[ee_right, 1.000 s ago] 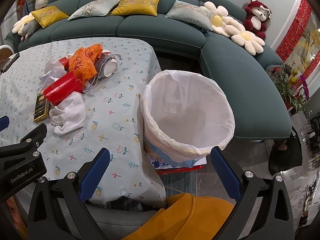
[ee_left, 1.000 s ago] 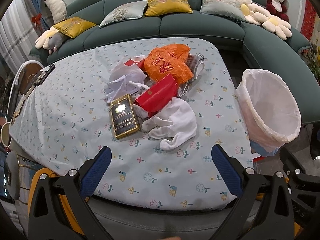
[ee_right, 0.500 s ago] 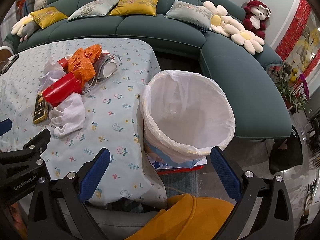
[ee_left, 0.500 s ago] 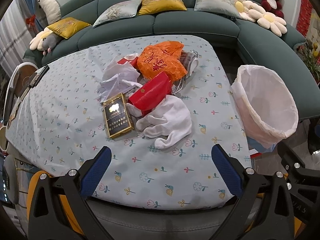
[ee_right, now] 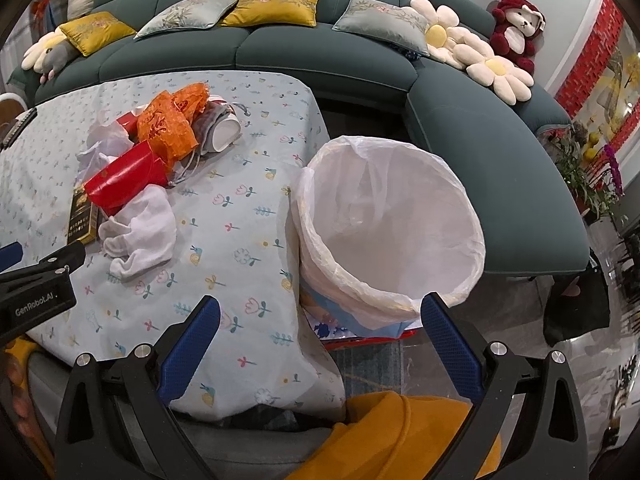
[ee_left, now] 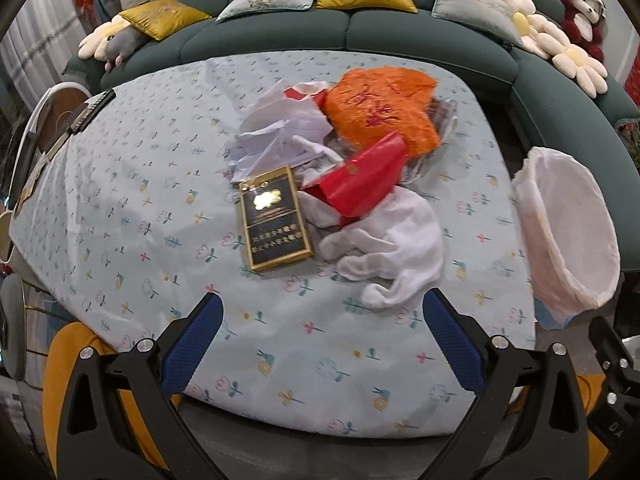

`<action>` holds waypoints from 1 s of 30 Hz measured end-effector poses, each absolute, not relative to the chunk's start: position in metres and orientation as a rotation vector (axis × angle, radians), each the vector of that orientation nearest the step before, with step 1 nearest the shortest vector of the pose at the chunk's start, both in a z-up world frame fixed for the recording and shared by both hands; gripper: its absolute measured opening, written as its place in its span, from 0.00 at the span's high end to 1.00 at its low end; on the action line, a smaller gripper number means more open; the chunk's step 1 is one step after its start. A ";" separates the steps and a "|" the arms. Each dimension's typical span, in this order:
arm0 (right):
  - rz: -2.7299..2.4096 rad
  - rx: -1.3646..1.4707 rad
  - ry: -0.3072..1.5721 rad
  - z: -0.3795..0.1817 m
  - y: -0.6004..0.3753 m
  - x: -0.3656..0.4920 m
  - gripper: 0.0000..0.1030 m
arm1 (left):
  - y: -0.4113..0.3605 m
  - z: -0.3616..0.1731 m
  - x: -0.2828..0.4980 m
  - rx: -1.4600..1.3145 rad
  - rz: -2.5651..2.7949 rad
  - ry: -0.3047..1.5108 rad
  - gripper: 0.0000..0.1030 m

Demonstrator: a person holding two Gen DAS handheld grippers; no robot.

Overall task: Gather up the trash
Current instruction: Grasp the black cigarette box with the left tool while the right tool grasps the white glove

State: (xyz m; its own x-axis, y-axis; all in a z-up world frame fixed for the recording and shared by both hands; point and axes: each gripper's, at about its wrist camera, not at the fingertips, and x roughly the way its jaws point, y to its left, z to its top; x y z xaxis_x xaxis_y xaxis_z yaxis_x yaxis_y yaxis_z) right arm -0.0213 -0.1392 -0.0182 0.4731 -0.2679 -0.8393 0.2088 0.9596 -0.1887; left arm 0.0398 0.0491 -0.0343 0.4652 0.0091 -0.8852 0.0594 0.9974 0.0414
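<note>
A pile of trash lies mid-table: a black and gold box (ee_left: 274, 220), a red paper bag (ee_left: 362, 182), an orange bag (ee_left: 384, 108), crumpled white paper (ee_left: 280, 132) and a white cloth (ee_left: 392, 244). My left gripper (ee_left: 320, 312) is open and empty, above the table's near edge, just short of the box and cloth. My right gripper (ee_right: 318, 314) is open and empty, in front of the white-lined trash bin (ee_right: 384, 232) beside the table's right edge. The pile also shows in the right wrist view (ee_right: 140, 176).
The table (ee_left: 140, 200) has a floral cloth. A dark green curved sofa (ee_right: 320, 48) with cushions and plush toys rings the far side. A remote (ee_left: 90, 110) lies at the table's left edge. The bin also shows at the right in the left wrist view (ee_left: 572, 228).
My left gripper has moved forward and closer to the trash pile, which now looks larger. The right gripper has hardly moved. Both stay open.
</note>
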 end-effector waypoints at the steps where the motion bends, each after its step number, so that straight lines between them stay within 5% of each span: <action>1: -0.288 -0.061 1.041 -0.019 -0.137 -0.019 0.07 | 0.052 -0.036 0.043 0.065 -0.036 1.094 0.07; 19: -0.186 -0.034 1.106 -0.054 -0.086 0.047 0.07 | 0.103 -0.097 0.116 -0.066 0.018 1.210 0.08; 30: -0.080 -0.027 1.129 -0.075 -0.047 0.086 0.08 | 0.115 -0.106 0.125 -0.155 -0.037 1.248 0.43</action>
State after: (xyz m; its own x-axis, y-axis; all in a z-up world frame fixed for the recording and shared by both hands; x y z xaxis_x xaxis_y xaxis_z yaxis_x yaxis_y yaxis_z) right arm 0.0861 -0.0471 -0.0749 0.4249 -0.0776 -0.9019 0.0507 0.9968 -0.0619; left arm 0.1253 0.1147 -0.1063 0.3181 -0.1126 -0.9414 -0.0562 0.9889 -0.1373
